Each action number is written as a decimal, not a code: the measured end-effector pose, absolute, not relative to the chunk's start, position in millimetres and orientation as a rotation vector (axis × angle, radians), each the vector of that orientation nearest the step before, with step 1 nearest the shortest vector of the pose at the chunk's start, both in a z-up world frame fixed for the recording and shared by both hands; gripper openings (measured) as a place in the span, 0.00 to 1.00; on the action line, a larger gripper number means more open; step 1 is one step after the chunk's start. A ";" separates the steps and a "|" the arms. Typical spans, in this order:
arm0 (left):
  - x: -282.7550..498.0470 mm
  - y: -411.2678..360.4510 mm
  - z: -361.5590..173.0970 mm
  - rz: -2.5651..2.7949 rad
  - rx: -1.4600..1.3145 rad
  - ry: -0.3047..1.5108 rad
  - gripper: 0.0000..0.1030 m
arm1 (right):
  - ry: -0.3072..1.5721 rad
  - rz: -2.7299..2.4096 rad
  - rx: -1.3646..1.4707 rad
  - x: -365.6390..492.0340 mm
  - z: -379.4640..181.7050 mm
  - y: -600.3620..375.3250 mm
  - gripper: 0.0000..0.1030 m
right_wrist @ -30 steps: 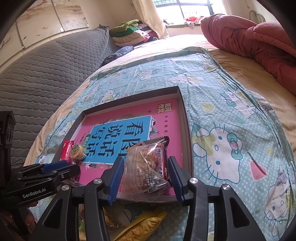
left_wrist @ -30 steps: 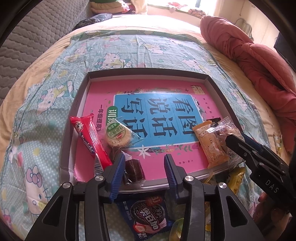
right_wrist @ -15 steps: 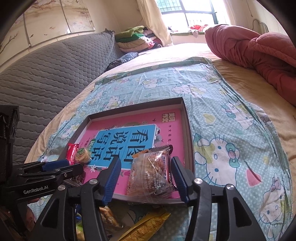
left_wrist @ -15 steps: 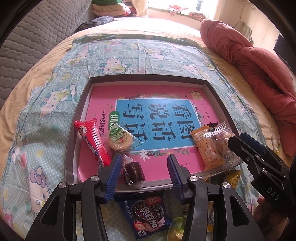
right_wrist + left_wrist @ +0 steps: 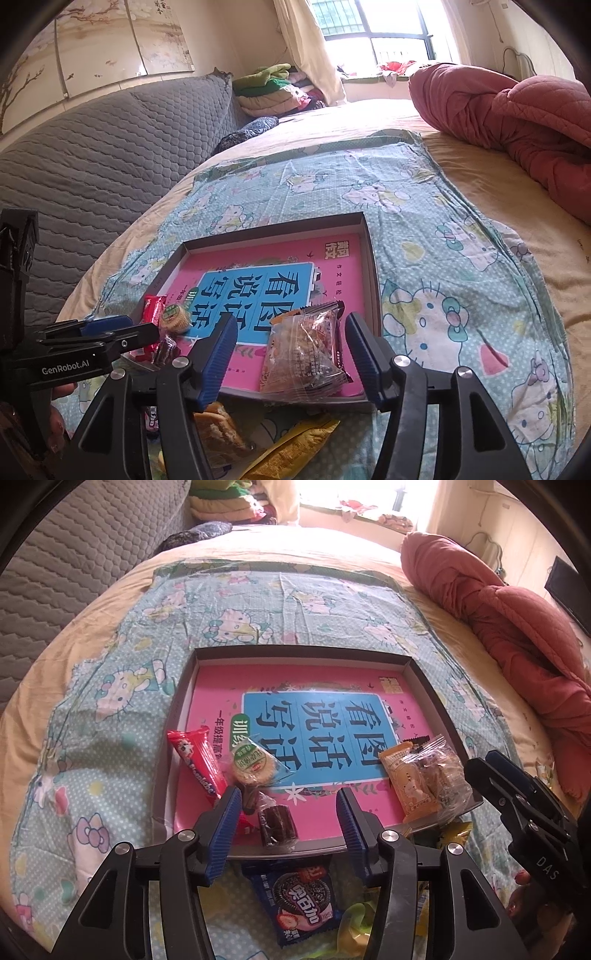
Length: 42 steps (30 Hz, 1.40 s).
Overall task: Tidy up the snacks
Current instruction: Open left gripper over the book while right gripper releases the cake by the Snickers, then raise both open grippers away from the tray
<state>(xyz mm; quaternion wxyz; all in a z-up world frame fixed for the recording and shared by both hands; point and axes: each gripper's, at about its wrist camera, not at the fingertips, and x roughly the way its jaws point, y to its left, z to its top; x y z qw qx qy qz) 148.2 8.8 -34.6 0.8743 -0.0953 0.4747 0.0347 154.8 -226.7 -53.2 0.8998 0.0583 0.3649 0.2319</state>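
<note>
A grey tray (image 5: 295, 650) lined with a pink book lies on the bed. My left gripper (image 5: 288, 805) stands open over the tray's near edge. A dark brown wrapped snack (image 5: 277, 821) lies loose between its fingers, touching neither. A red wafer stick (image 5: 197, 764) and a round green cracker (image 5: 253, 766) lie just left of it. My right gripper (image 5: 291, 328) has its jaws opening around a clear bag of pastry (image 5: 306, 354). The bag rests in the tray's near right corner, on an orange packet (image 5: 406, 782), free of both pads.
A blue cookie packet (image 5: 299, 897), a yellow packet (image 5: 295, 443) and a bread pastry (image 5: 218, 424) lie on the cartoon-cat sheet (image 5: 443, 314) in front of the tray. A red quilt (image 5: 517, 627) is bunched at the right. A grey padded headboard (image 5: 92, 155) runs along the left.
Both grippers' jaws have widened. The right one has let go of the clear bag and risen a little. The dark brown snack now lies free of the left finger.
</note>
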 end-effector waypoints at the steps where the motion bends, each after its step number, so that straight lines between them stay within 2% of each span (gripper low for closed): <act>1: 146.9 9.7 -33.3 0.072 -0.202 0.989 0.54 | 0.752 0.481 0.120 153.6 -51.8 -226.8 0.59; 8: 137.5 11.1 -28.5 0.059 -0.203 0.981 0.54 | 0.732 0.489 0.117 143.8 -42.9 -226.3 0.60; 16: 126.2 15.2 -27.1 0.050 -0.206 0.988 0.54 | 0.708 0.507 0.110 129.7 -31.1 -224.4 0.66; 21: 119.1 17.1 -26.5 0.035 -0.214 0.988 0.59 | 0.705 0.515 0.103 123.2 -27.9 -221.8 0.67; 30: 109.7 17.3 -30.5 0.024 -0.210 1.017 0.59 | 0.695 0.521 0.099 106.8 -20.5 -221.9 0.75; 42: 95.2 9.5 -39.2 -0.020 -0.195 1.053 0.59 | 0.715 0.525 0.055 89.3 -20.5 -213.9 0.75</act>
